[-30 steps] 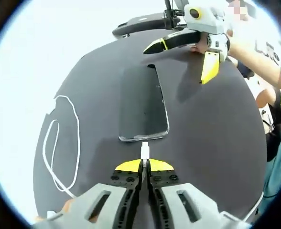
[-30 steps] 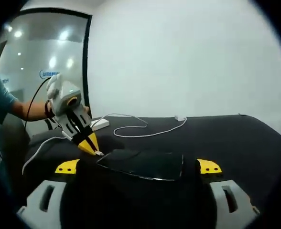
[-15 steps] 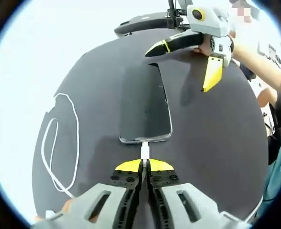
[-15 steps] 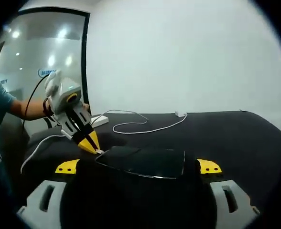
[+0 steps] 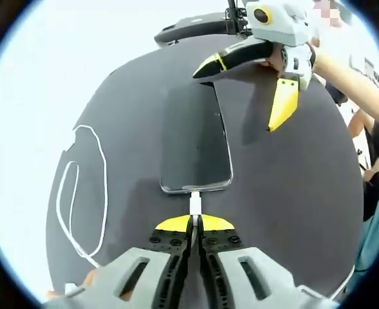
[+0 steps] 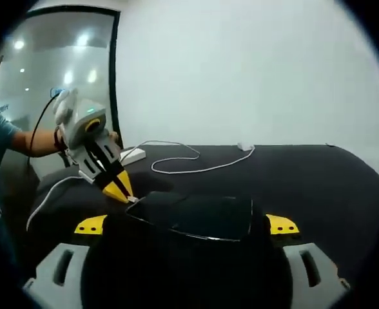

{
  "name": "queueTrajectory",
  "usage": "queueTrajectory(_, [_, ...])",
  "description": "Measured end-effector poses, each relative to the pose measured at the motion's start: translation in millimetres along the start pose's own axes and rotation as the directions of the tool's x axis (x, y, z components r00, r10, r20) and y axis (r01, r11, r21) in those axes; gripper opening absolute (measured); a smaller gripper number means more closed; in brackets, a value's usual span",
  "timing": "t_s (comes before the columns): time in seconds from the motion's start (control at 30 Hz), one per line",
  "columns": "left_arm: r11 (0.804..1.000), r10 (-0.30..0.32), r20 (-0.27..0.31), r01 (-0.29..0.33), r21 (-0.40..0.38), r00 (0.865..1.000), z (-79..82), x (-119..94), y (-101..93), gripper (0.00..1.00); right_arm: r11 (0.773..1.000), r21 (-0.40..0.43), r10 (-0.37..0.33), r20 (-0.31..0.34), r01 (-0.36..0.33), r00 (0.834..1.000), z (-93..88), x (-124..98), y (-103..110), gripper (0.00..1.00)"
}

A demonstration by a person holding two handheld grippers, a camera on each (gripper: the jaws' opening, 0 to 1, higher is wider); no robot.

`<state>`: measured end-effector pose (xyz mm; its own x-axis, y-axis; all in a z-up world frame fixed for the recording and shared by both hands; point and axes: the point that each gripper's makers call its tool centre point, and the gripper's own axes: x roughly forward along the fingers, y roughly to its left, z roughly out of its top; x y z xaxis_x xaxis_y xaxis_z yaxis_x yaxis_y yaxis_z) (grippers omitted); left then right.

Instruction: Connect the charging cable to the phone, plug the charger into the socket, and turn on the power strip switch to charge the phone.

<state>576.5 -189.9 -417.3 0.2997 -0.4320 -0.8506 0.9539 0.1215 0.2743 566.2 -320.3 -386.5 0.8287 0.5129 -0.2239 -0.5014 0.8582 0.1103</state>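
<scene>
Left gripper view: one black phone [image 5: 194, 138] lies flat on the dark round table [image 5: 292, 193]. The left gripper [image 5: 194, 223] has its jaws clenched on the white cable plug [image 5: 194, 205], whose tip touches the phone's near edge. One white charging cable [image 5: 80, 193] loops on the table to the left of the phone. At the phone's far end the right gripper [image 5: 251, 87] stands with its jaws spread wide, one over the phone's far corner. Right gripper view: its yellow-tipped jaws flank the phone [image 6: 196, 215], apart from it. Beyond the phone, the left gripper [image 6: 122, 191] meets its far edge. One white power strip [image 6: 133, 154] sits behind the phone, the cable [image 6: 196, 168] trailing beside it.
</scene>
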Motion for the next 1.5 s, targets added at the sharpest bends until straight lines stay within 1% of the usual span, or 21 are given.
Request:
queueTrajectory(0.1, [1.000, -0.020, -0.047, 0.021, 0.018, 0.999, 0.5, 2, 0.3, 0.02, 1.000, 0.020, -0.008, 0.020, 0.007, 1.000, 5.6, 2, -7, 0.93])
queueTrajectory(0.17, [0.999, -0.022, -0.069, 0.025, 0.037, 0.997, 0.6, 1, 0.2, 0.02, 1.000, 0.025, -0.007, 0.023, 0.006, 1.000, 6.8, 2, -7, 0.93])
queueTrajectory(0.3, [0.999, -0.025, -0.111, 0.030, 0.040, 0.994, 0.6, 3, 0.7, 0.02, 1.000, 0.026, -0.008, 0.005, 0.008, 1.000, 4.1, 2, -10, 0.93])
queueTrajectory(0.4, [0.996, -0.020, -0.166, 0.033, 0.078, 0.986, -0.1, 3, -0.8, 0.02, 0.999, 0.042, -0.002, 0.004, 0.002, 1.000, 2.5, 0, -6, 0.93])
queueTrajectory(0.43, [0.997, -0.020, -0.169, 0.033, 0.072, 0.985, 0.5, 4, -1.4, 0.02, 0.999, 0.043, -0.002, 0.004, 0.001, 1.000, 2.5, 1, -6, 0.93])
queueTrajectory(0.5, [0.995, -0.014, -0.187, 0.032, 0.093, 0.982, 0.5, 4, -2.1, 0.02, 0.999, 0.043, 0.002, 0.004, -0.002, 1.000, 2.6, 1, -5, 0.93])
queueTrajectory(0.53, [0.995, -0.015, -0.184, 0.032, 0.092, 0.983, 1.0, 4, -2.0, 0.02, 0.999, 0.044, 0.002, 0.004, -0.002, 1.000, 2.5, 1, -5, 0.93])
queueTrajectory(0.67, [0.994, -0.018, -0.216, 0.041, 0.105, 0.976, 0.5, 3, -3.1, 0.02, 0.999, 0.047, 0.006, -0.001, -0.006, 1.000, 1.5, 1, -8, 0.93])
queueTrajectory(0.77, [0.994, -0.022, -0.210, 0.044, 0.101, 0.977, -0.4, 2, -0.4, 0.02, 0.999, 0.048, 0.017, -0.007, -0.017, 1.000, -0.5, 2, -6, 0.93])
queueTrajectory(0.8, [0.996, -0.027, -0.201, 0.045, 0.082, 0.979, -0.4, 2, -0.2, 0.02, 0.999, 0.049, 0.018, -0.011, -0.018, 1.000, -1.6, 2, -6, 0.93])
queueTrajectory(0.83, [0.998, -0.023, -0.171, 0.033, 0.054, 0.985, 2.5, 3, 1.0, 0.02, 0.999, 0.048, 0.015, -0.012, -0.014, 1.000, -1.8, 2, -6, 0.93])
queueTrajectory(0.9, [0.998, -0.035, -0.170, 0.044, 0.050, 0.985, 0.1, 1, 1.9, 0.02, 0.999, 0.050, 0.008, -0.012, -0.007, 1.000, -0.7, 2, -11, 0.93])
queueTrajectory(0.97, [0.998, -0.039, -0.161, 0.046, 0.040, 0.986, 0.0, 2, 1.7, 0.02, 0.998, 0.055, 0.013, -0.010, -0.012, 1.000, -0.1, 2, -11, 0.93])
queueTrajectory(1.07, [0.998, -0.038, -0.158, 0.045, 0.038, 0.987, 0.1, 2, 0.2, 0.02, 0.998, 0.070, 0.008, -0.013, -0.007, 1.000, -0.2, 4, -13, 0.93])
queueTrajectory(1.17, [0.998, -0.033, -0.165, 0.041, 0.048, 0.986, 0.4, 2, 0.1, 0.02, 0.997, 0.078, -0.016, -0.028, 0.018, 0.999, -2.1, 5, -20, 0.93])
queueTrajectory(1.23, [0.997, -0.033, -0.171, 0.043, 0.057, 0.985, 0.6, 3, 0.4, 0.02, 0.996, 0.088, -0.005, -0.033, 0.008, 0.999, -1.8, 8, -25, 0.93])
queueTrajectory(1.33, [0.997, -0.038, -0.179, 0.050, 0.063, 0.983, 0.7, 3, 0.8, 0.02, 0.998, 0.068, 0.020, -0.052, -0.016, 0.998, -5.4, 12, -17, 0.93])
queueTrajectory(1.4, [0.996, -0.036, -0.181, 0.050, 0.075, 0.983, 0.8, 4, 0.4, 0.01, 1.000, 0.022, 0.016, -0.068, -0.015, 0.998, -10.5, 15, -14, 0.93])
queueTrajectory(1.43, [0.996, -0.035, -0.181, 0.050, 0.079, 0.983, 1.2, 4, 0.3, 0.01, 1.000, 0.003, 0.020, -0.074, -0.020, 0.997, -12.7, 15, -9, 0.93])
queueTrajectory(1.47, [0.996, -0.034, -0.169, 0.048, 0.081, 0.985, 3.2, 5, 0.5, 0.01, 0.999, -0.002, 0.037, -0.076, -0.037, 0.996, -14.9, 16, 3, 0.93])
queueTrajectory(1.5, [0.996, -0.034, -0.159, 0.047, 0.079, 0.987, 4.8, 5, 0.8, 0.01, 0.999, 0.002, 0.043, -0.073, -0.043, 0.996, -14.4, 16, 6, 0.92])
